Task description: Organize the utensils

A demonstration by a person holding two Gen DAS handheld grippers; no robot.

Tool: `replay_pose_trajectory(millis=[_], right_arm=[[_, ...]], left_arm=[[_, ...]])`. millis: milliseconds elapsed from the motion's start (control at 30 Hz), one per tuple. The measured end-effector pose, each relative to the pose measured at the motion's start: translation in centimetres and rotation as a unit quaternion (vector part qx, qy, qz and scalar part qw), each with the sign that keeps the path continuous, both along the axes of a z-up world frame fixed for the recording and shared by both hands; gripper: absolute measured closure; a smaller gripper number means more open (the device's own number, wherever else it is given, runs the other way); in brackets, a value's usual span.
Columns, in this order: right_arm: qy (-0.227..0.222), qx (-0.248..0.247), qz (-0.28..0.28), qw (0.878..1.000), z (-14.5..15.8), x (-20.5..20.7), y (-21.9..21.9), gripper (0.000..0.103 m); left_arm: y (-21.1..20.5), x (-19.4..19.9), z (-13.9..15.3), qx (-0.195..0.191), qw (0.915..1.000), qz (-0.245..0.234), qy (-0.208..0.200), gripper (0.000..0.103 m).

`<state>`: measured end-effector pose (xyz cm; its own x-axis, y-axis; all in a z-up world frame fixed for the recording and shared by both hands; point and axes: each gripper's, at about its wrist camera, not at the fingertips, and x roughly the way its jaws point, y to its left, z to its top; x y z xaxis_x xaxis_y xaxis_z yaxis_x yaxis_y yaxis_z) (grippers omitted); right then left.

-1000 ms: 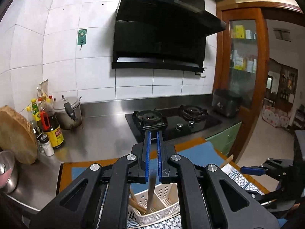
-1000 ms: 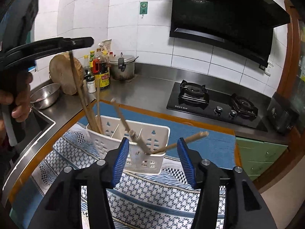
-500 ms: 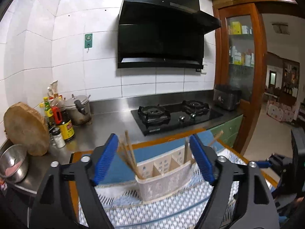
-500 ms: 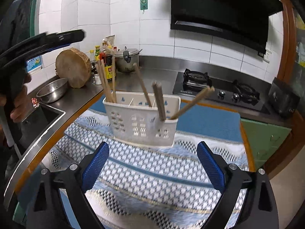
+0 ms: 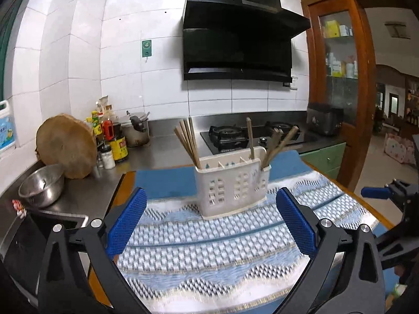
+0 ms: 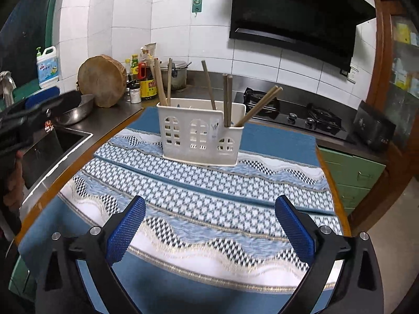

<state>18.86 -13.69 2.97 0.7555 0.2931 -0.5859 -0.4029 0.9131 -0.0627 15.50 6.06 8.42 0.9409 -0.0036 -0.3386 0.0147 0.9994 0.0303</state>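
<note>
A white slotted utensil caddy (image 5: 231, 185) stands on a blue and white woven mat (image 5: 222, 243); it also shows in the right wrist view (image 6: 200, 136). Several wooden chopsticks (image 5: 187, 141) stand in its left, middle and right compartments, and they show in the right wrist view too (image 6: 160, 82). My left gripper (image 5: 212, 225) is open and empty, well short of the caddy. My right gripper (image 6: 209, 229) is open and empty, farther back over the mat (image 6: 199, 198).
A sink (image 6: 49, 144) and steel bowl (image 5: 42, 184) lie to the left. A round wooden block (image 5: 66, 149), sauce bottles (image 5: 115, 141) and a pot (image 5: 136, 128) stand at the back left. A gas hob (image 6: 296, 116) is behind the caddy.
My left gripper opened, letting go of a chopstick into the caddy, and pulled back. My right gripper opened wider and also drew back from the caddy.
</note>
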Motion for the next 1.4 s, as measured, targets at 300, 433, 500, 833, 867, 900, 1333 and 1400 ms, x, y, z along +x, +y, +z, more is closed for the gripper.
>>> replay_pose_trajectory(millis=[300, 433, 500, 833, 867, 900, 1333, 1400], right_arm=[[-0.018, -0.022, -0.023, 0.999, -1.5, -4.4, 0.1, 0.007], [-0.019, -0.023, -0.034, 0.999, -2.0, -5.8, -0.1, 0.007], [-0.015, -0.013, -0.036, 0.999, -2.1, -6.2, -0.3, 0.007], [-0.009, 0.026, -0.044, 0.999, -1.8, -8.8, -1.2, 0.007], [-0.008, 0.028, -0.045, 0.999, -1.8, -9.0, -1.2, 0.007], [-0.007, 0.031, -0.044, 0.999, -1.9, -9.2, -1.3, 0.007], [0.011, 0.039, -0.044, 0.998, -2.6, -10.9, -1.3, 0.007], [0.010, 0.039, -0.046, 0.998, -2.8, -11.1, -1.4, 0.007]], left_arm=[[0.9, -4.9, -3.2, -0.040, 0.9989, 0.008, 0.024, 0.005], [1.5, -6.5, -4.3, -0.029, 0.9986, 0.030, 0.032, 0.005], [1.6, -7.4, -4.7, -0.024, 0.9983, 0.036, 0.039, 0.005], [1.8, -10.6, -6.1, -0.034, 0.9972, 0.041, 0.051, 0.005], [1.8, -10.8, -6.1, -0.037, 0.9971, 0.041, 0.052, 0.005], [1.7, -11.1, -6.2, -0.038, 0.9971, 0.041, 0.052, 0.005], [0.8, -12.8, -6.9, -0.033, 0.9968, 0.035, 0.064, 0.005], [0.7, -12.9, -6.9, -0.031, 0.9968, 0.035, 0.064, 0.005]])
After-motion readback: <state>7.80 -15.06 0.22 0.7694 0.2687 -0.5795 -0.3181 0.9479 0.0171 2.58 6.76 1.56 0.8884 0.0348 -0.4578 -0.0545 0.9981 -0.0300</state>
